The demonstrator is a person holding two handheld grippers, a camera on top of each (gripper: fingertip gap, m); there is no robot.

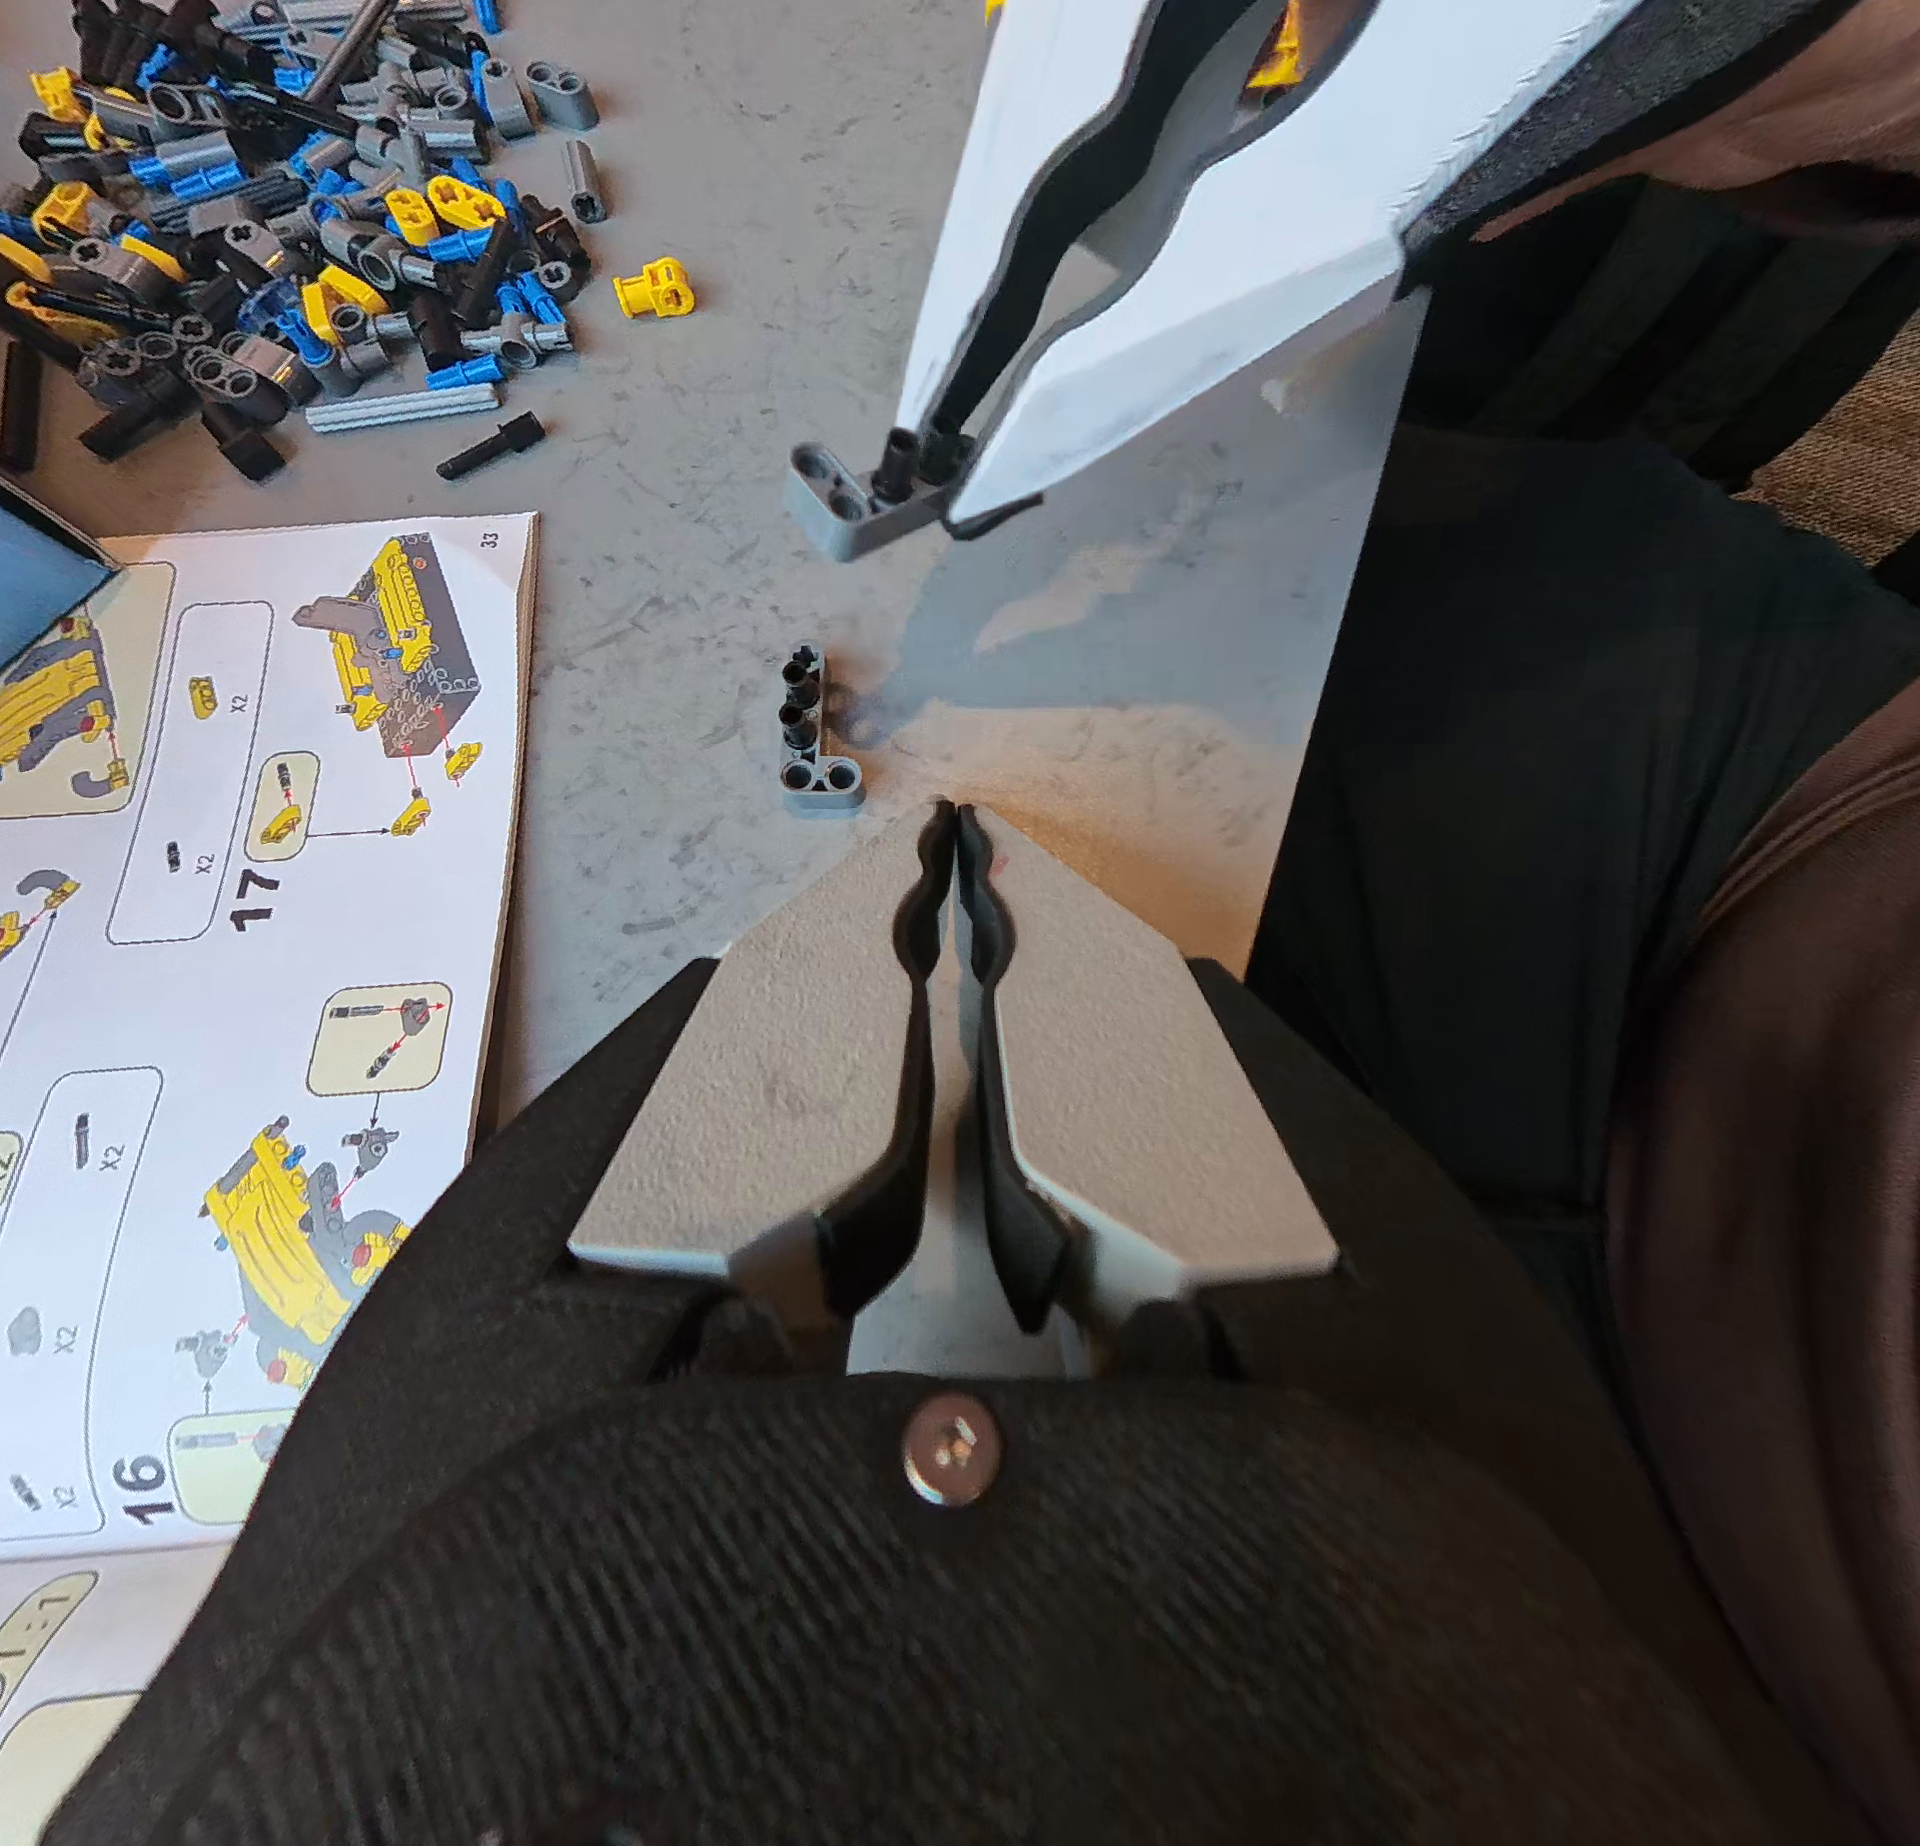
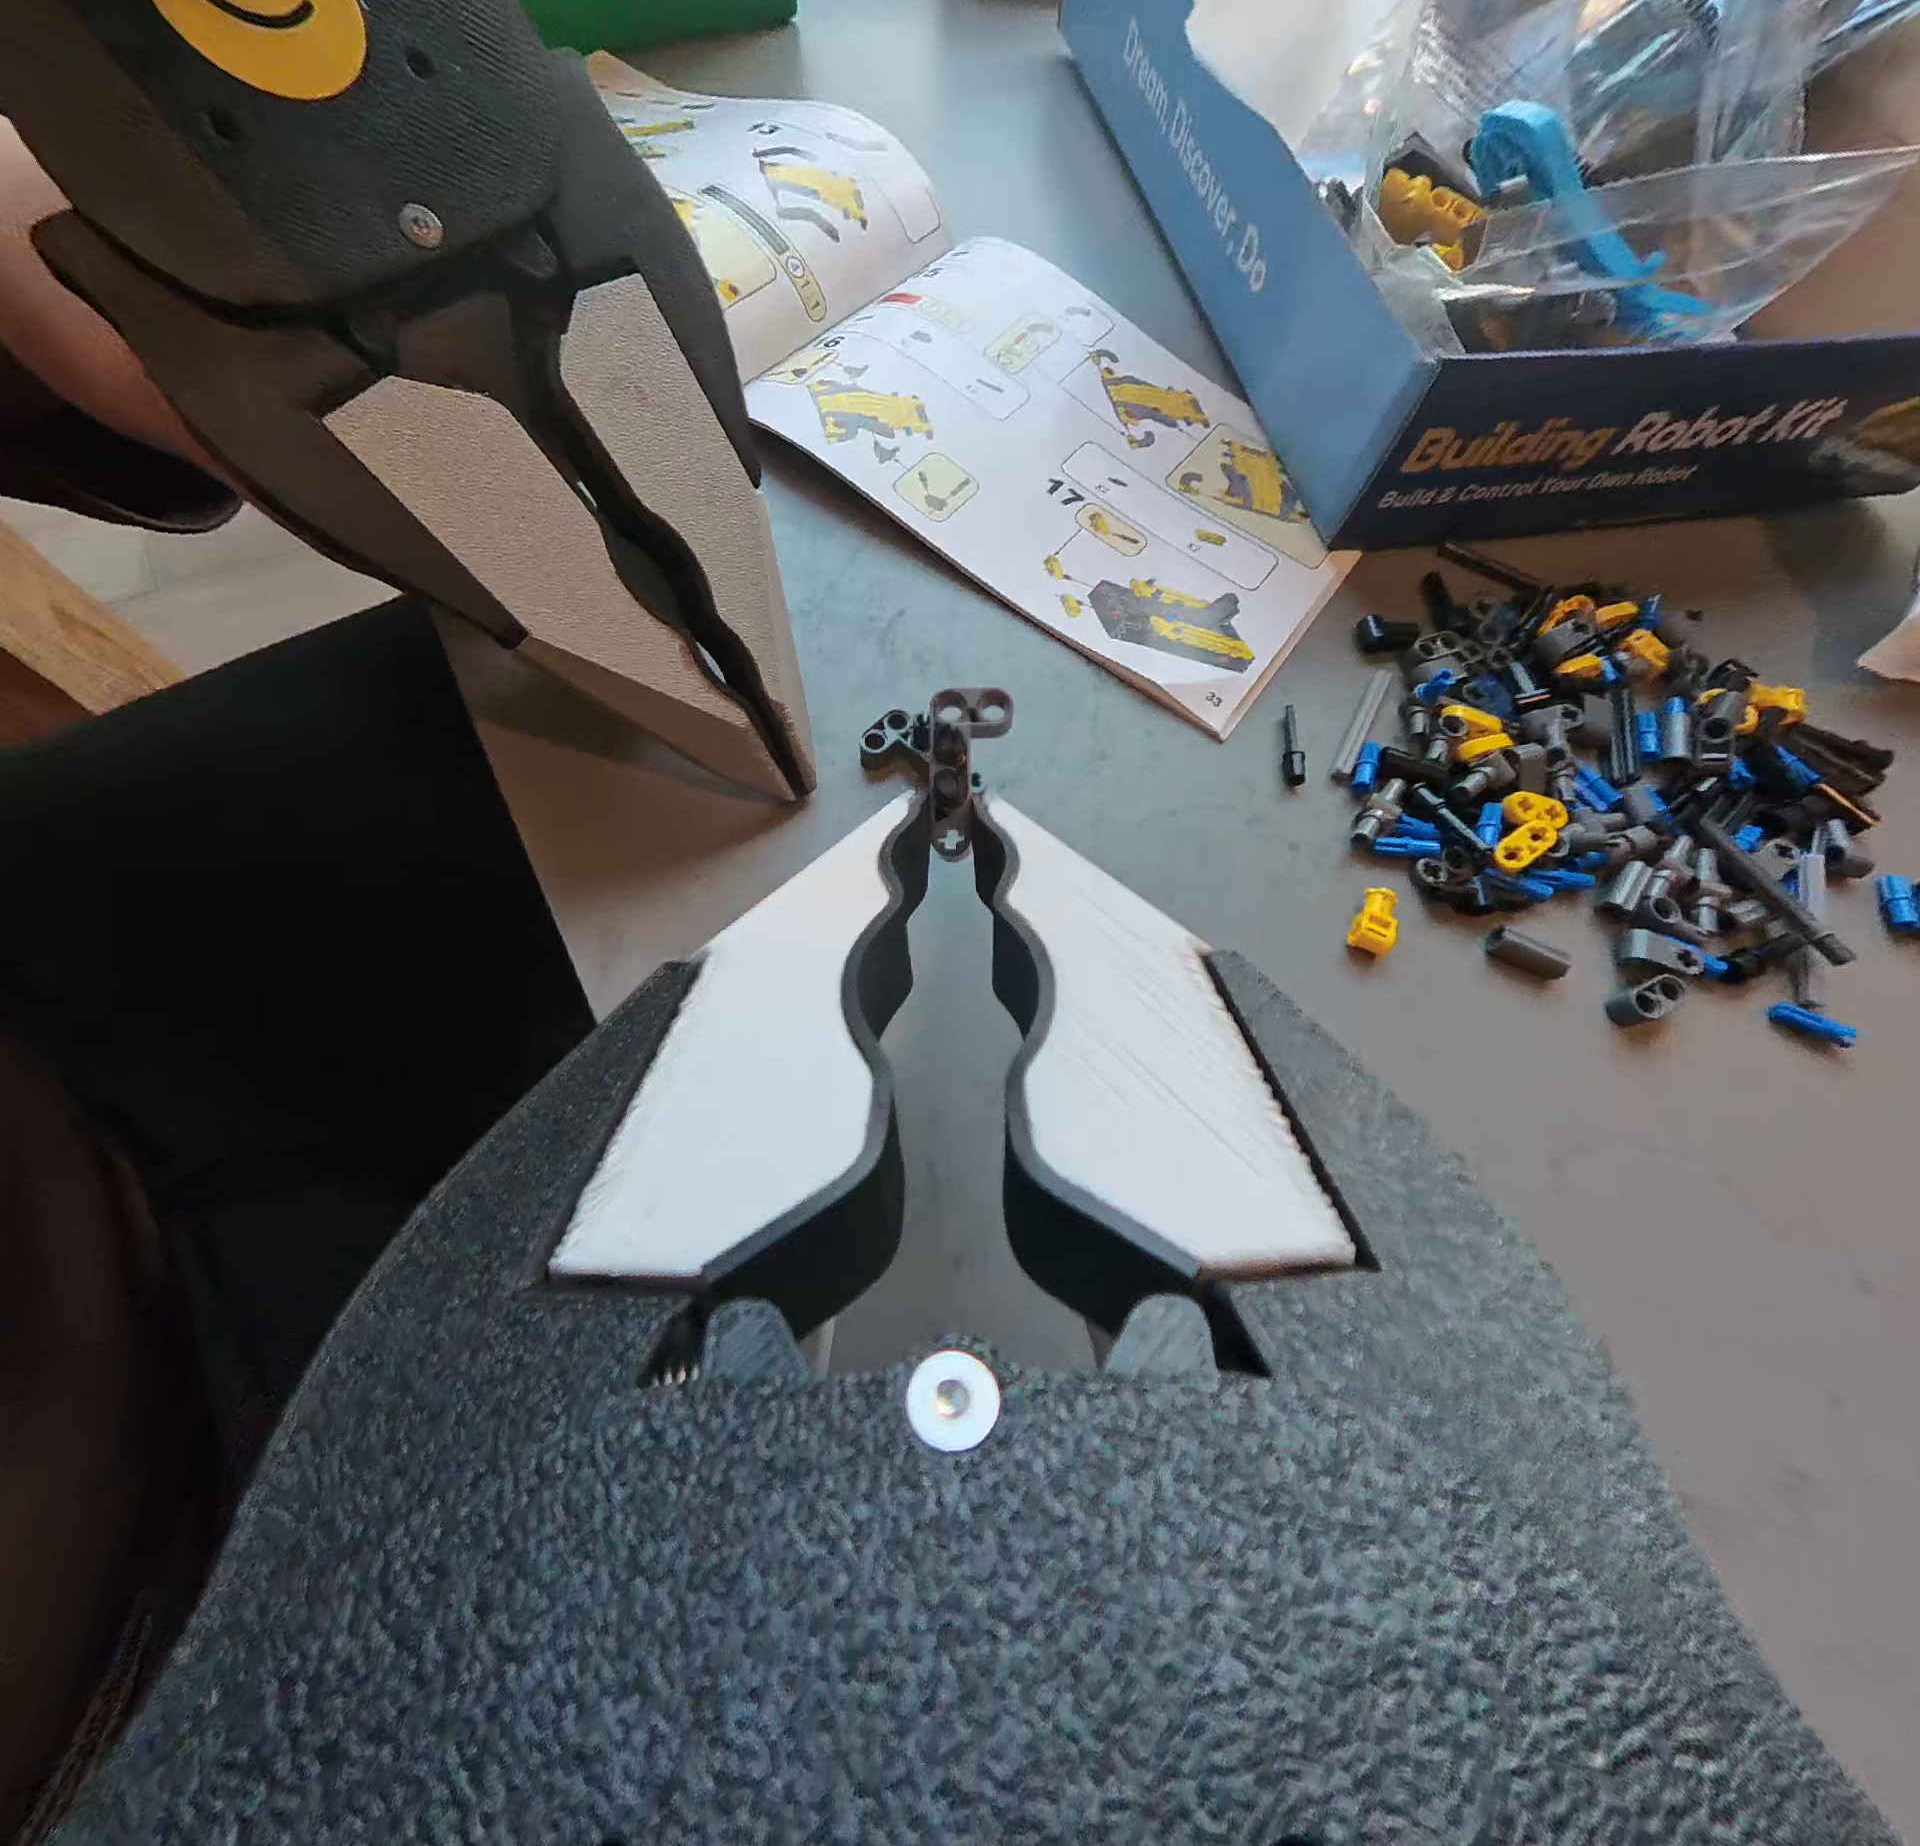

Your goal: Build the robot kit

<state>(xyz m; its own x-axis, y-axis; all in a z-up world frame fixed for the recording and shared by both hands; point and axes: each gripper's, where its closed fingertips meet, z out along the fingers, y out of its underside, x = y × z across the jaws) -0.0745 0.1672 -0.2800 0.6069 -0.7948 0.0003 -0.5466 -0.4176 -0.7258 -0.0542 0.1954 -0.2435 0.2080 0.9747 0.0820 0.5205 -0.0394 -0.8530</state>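
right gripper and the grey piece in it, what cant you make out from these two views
- Left wrist view: the right gripper covers the near end of the held grey L-shaped beam.
- Right wrist view: the held beam overlaps the second L-shaped beam on the table; whether they touch cannot be told.
- Right wrist view: contents of the plastic bag in the blue box are blurred by glare.

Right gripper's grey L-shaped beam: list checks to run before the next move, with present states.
1. Right gripper shut on grey L-shaped beam: ok.
2. Black pins stand in that beam: ok.
3. Pins fully seated: cannot tell.
4. Left gripper shut and empty: ok.
5. Second L-shaped beam lies on the table, clear of both grippers: ok.
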